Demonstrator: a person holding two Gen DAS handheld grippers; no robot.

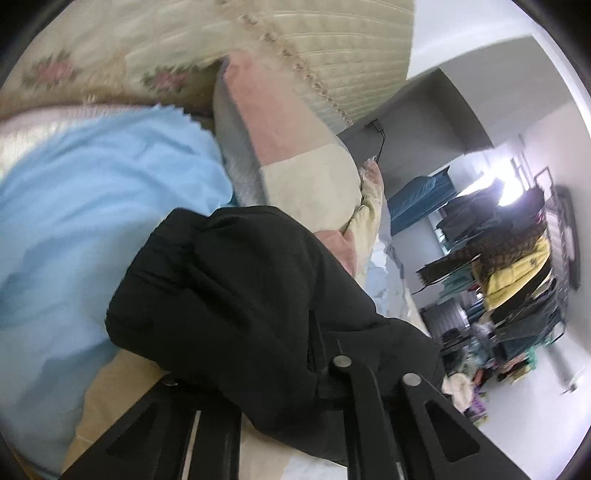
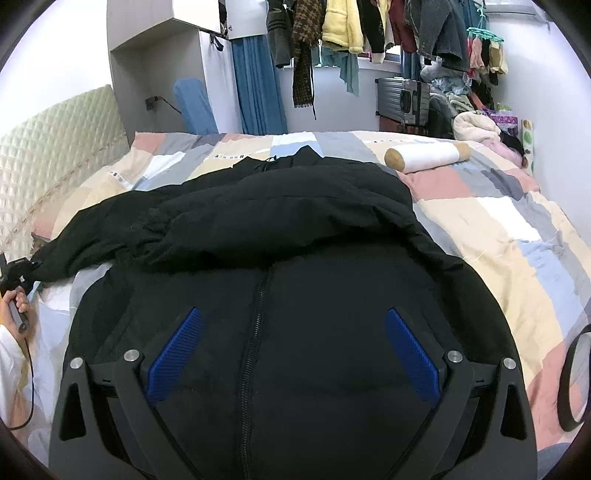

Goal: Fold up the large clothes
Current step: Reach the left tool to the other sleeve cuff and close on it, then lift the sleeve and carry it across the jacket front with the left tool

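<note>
A large black padded jacket (image 2: 295,221) lies spread on the bed with its zipper (image 2: 255,332) facing up. One sleeve stretches out to the left. My right gripper (image 2: 293,314) hovers open just over the jacket's front, its blue pads (image 2: 177,354) on either side of the zipper and nothing pinched between them. My left gripper (image 1: 314,343) is shut on the end of the black sleeve (image 1: 240,277), whose fabric covers the fingertips. In the right wrist view the left gripper (image 2: 18,273) shows at the far left, held by a hand (image 2: 14,299) at the sleeve's end.
A patchwork quilt (image 2: 498,221) covers the bed, with a white rolled bolster (image 2: 424,157) behind the jacket. A light blue pillow (image 1: 92,221) and a quilted headboard (image 2: 55,155) are on the left. Hanging clothes (image 2: 369,26), a suitcase (image 2: 406,99) and piled laundry fill the far wall.
</note>
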